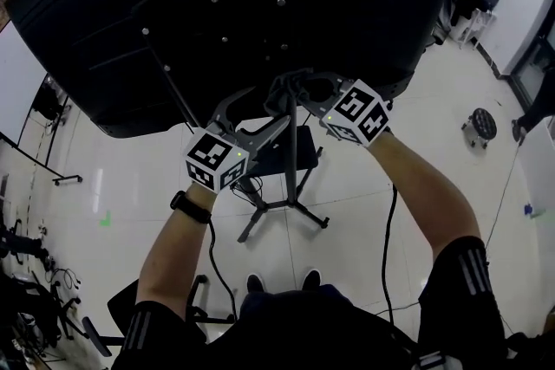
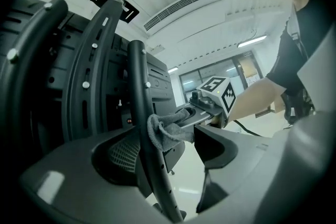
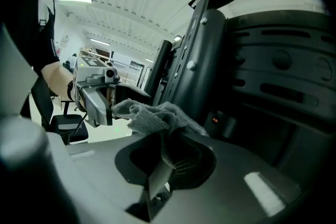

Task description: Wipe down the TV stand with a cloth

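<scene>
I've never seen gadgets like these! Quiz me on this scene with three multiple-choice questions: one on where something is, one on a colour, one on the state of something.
1. Where is the cloth?
A. Lying on the floor
B. Against a black bar of the stand
C. Draped over the person's arm

2. What colour is the cloth?
A. Red
B. Yellow
C. Grey

3. How do the jaws of the right gripper stand?
A. Shut on the cloth
B. Wide open and empty
C. Shut on a cable

Answers:
1. B, as the left gripper view shows the cloth bunched against the curved bar.
2. C, as it looks grey in both gripper views.
3. A, as the right gripper view shows the cloth running down between its jaws.
</scene>
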{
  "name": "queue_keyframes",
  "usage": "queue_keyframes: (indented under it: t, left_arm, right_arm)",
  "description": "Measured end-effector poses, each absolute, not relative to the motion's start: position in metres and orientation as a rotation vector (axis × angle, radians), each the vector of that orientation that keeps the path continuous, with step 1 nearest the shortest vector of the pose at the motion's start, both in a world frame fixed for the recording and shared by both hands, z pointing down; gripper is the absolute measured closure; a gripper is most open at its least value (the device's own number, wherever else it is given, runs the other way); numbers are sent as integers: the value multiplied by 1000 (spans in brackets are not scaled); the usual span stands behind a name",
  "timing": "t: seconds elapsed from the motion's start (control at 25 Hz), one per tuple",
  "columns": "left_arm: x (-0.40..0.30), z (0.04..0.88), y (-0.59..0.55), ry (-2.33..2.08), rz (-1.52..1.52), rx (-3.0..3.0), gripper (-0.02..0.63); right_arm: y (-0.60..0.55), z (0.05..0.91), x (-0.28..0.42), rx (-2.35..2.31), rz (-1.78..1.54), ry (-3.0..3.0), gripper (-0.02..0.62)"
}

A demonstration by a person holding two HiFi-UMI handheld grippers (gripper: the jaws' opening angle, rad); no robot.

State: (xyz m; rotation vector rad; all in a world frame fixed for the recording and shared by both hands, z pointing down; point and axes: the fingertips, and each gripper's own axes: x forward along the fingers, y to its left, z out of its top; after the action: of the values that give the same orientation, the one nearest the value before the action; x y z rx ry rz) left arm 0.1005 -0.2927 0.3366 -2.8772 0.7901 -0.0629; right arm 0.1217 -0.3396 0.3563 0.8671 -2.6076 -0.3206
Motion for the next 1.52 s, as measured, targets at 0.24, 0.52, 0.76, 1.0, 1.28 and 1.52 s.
queue_keyframes:
  t: [0.24, 0.52, 0.76, 1.0, 1.28, 1.52]
  left_arm:
    - [93, 390, -293, 820, -129, -2940, 261]
    - [88, 455, -296, 851, -207, -3010, 261]
    - [82, 525, -295, 882, -297, -3077, 261]
    - [88, 587, -291, 850, -376, -3140, 261]
    - [83, 673, -287, 838, -456, -3196, 258]
    - [79, 744, -291, 865, -517, -3237, 256]
  right_arm:
    - [-336, 410, 111, 823, -257, -2568, 561]
    - [-335, 474, 106, 800, -173, -2545, 561]
    - [-334, 540, 103, 829, -78, -2513, 561]
    - [-335, 604, 105, 833, -24, -2487, 561]
    - [-331, 700, 102, 868, 86, -2437, 561]
    - [-330, 778, 100, 829, 135, -2381, 561]
